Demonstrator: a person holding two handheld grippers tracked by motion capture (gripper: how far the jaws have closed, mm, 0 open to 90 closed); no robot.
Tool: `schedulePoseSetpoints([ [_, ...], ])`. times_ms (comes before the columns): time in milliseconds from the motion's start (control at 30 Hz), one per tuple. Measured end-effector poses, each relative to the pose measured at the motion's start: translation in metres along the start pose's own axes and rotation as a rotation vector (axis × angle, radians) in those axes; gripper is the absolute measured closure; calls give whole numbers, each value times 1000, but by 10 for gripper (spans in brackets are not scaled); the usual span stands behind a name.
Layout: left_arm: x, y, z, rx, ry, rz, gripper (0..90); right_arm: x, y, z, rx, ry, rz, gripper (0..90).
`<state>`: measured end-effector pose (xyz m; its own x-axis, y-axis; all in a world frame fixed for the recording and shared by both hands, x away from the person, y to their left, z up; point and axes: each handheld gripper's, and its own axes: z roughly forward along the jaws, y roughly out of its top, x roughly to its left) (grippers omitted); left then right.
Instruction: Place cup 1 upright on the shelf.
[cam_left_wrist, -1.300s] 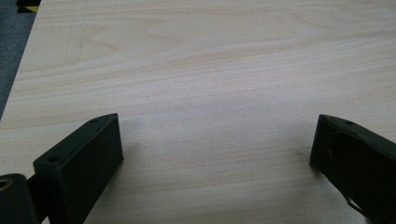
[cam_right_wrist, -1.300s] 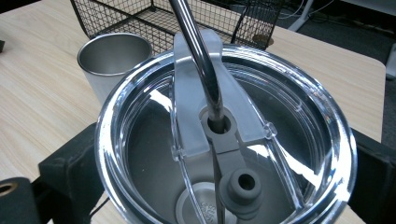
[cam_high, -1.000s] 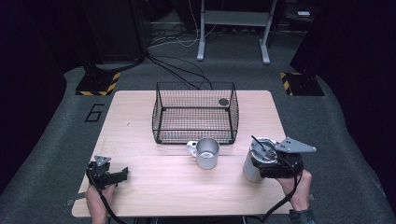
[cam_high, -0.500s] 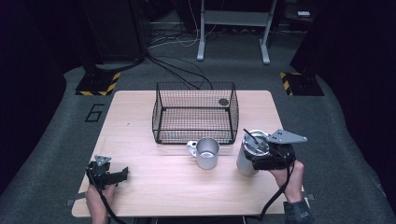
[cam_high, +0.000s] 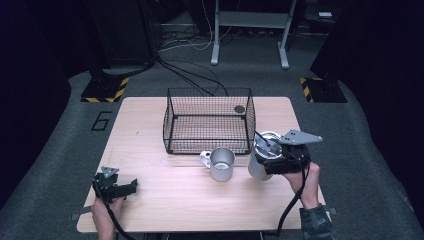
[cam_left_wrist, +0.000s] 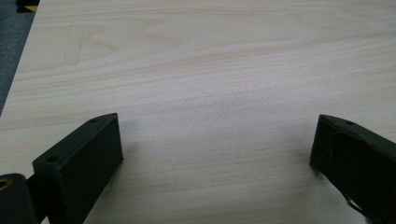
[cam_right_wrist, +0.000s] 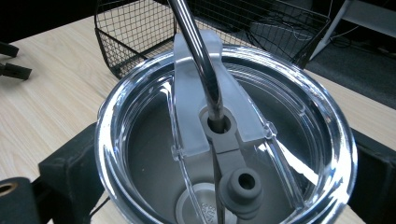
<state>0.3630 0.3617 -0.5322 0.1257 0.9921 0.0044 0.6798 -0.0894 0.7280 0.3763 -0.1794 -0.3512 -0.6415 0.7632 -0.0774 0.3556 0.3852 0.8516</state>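
Right gripper (cam_high: 267, 161) clamped on steel tumbler (cam_high: 261, 157) with clear lid and straw, beside metal mug (cam_high: 221, 163), wire basket (cam_high: 209, 121) behind, left gripper (cam_high: 131, 185) jaws apart over bare table (cam_high: 175, 200).

Upright lidded steel tumbler (cam_high: 261, 159), seemingly lifted

You are working over a pale wooden counter (cam_high: 165, 210) that is standing on a grey floor (cam_high: 380, 165). A black wire basket (cam_high: 209, 121) is sitting on it toward the far edge, near the middle. Just in front of the basket a metal mug (cam_high: 221, 163) is standing upright, its handle pointing left and toward the basket. A small dark round thing (cam_high: 239, 109) is lying inside the basket near its far right corner; you cannot tell what it is.
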Motion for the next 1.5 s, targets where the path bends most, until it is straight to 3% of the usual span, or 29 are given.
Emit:
schedulePoseSetpoints([
  [1500,0,0,0,0,2,1,20,-10,75,9,-33,60,-19,32],
])
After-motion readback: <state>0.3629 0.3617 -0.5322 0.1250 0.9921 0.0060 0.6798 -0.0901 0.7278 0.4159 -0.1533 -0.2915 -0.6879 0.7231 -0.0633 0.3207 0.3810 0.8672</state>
